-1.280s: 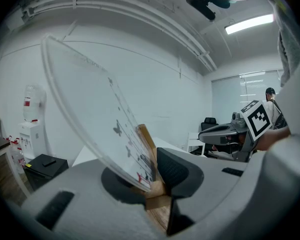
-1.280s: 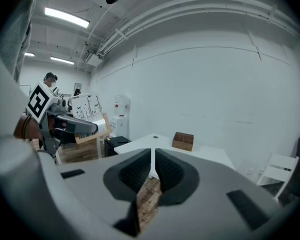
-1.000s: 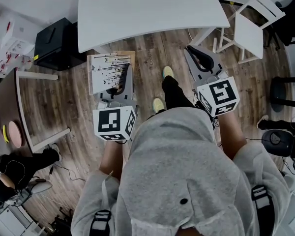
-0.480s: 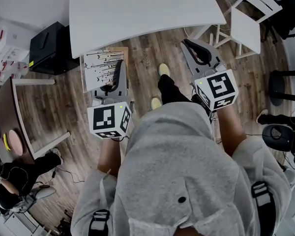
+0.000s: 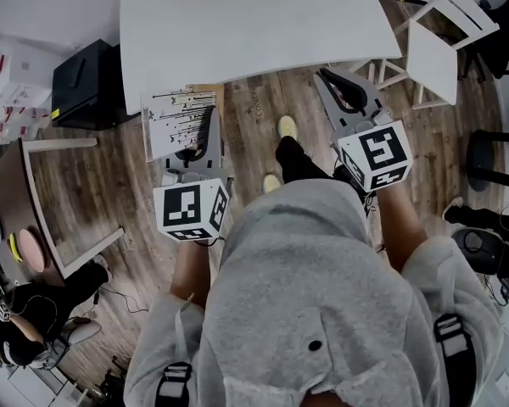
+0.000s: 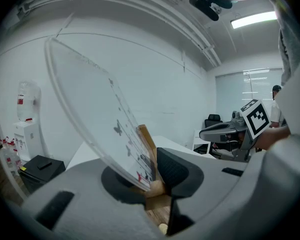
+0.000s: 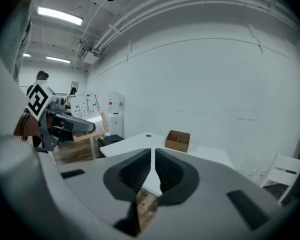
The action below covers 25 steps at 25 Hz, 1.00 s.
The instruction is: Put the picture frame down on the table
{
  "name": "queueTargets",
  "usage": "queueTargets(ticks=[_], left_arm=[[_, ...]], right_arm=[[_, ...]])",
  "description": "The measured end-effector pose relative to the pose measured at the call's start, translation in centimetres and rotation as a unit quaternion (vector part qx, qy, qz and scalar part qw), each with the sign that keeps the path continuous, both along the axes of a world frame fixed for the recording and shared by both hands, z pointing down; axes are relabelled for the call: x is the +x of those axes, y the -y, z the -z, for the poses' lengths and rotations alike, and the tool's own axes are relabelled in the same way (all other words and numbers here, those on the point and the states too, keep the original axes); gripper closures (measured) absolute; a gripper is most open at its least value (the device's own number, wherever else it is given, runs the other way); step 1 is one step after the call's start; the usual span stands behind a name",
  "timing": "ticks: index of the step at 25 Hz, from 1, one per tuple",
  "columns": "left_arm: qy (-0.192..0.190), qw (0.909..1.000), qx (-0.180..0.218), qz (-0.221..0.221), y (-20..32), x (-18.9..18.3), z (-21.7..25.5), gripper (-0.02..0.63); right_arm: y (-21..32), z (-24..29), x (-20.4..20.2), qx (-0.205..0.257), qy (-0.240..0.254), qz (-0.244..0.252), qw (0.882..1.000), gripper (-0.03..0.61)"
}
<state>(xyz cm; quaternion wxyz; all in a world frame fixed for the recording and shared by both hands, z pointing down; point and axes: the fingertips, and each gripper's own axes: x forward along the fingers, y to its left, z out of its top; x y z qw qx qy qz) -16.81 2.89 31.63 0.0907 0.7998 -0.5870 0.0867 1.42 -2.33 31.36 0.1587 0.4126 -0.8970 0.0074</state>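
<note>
Aloft, the picture frame (image 5: 176, 122) sat clamped by its lower wooden edge between the left gripper (image 5: 200, 145) jaws.
Its glossy clear front, streaked with thin dark print, tilted over plank flooring (image 5: 259, 108) just off the smooth white table's (image 5: 254, 24) near edge, toward its left corner; the right gripper's (image 5: 340, 86) ribbed black pads (image 7: 134, 172) met, empty.

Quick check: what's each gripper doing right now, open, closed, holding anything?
Left gripper: closed on the picture frame, gripping its lower edge.
Right gripper: closed, nothing between its fingers.
</note>
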Motion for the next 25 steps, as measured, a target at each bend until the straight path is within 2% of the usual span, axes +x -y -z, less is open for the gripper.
queueTargets(ticks=[4,11,25], left_arm=[[-0.003,1.0,-0.001,0.004,1.7,0.1,-0.3,0.527],[0.005,0.9998,-0.013,0.011,8.0,0.8,0.3,0.526],[0.015,0.999,-0.026,0.032,14.6,1.3,0.2,0.526]], right_arm=[[1.7,-0.3,0.2,0.0,-0.004,0.003,1.0,0.535],[8.3,-0.5,0.7,-0.013,-0.004,0.015,1.0,0.535],[15.7,-1.3,0.0,-0.032,0.009,0.044,0.998,0.535]])
